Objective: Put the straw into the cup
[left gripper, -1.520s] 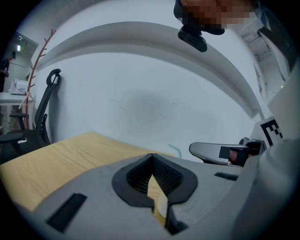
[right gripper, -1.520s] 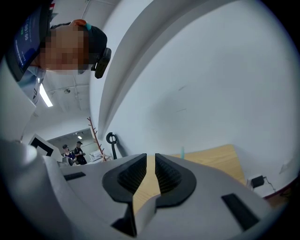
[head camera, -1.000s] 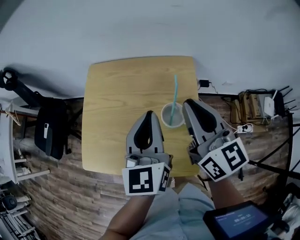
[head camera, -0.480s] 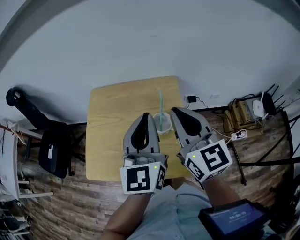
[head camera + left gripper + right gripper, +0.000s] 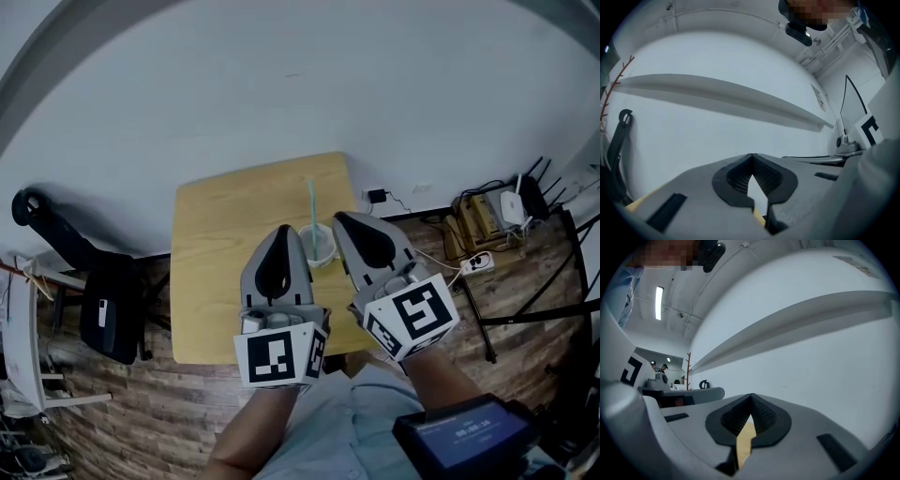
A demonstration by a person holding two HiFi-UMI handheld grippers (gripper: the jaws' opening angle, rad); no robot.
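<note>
Teal straw point(image 5: 310, 202) stands in clear cup point(image 5: 318, 247), frame centre; left gripper point(image 5: 284, 229) and right gripper point(image 5: 343, 218), jaws together and empty, have drawn back (task apparently done).

One desk point(image 5: 225, 253). On it one cup point(image 5: 317, 247), with one straw point(image 5: 310, 202) in it. Two grippers, the left gripper point(image 5: 288, 230) and the right gripper point(image 5: 343, 217). Two marker cubes point(image 5: 277, 358), one on each gripper. One black chair point(image 5: 108, 300) beside the desk. One white power strip point(image 5: 474, 263) on the floor at the right. One screen point(image 5: 469, 436) at the lower right. Far off in the right gripper view, two people point(image 5: 653, 365) and one coat stand point(image 5: 687, 365).
</note>
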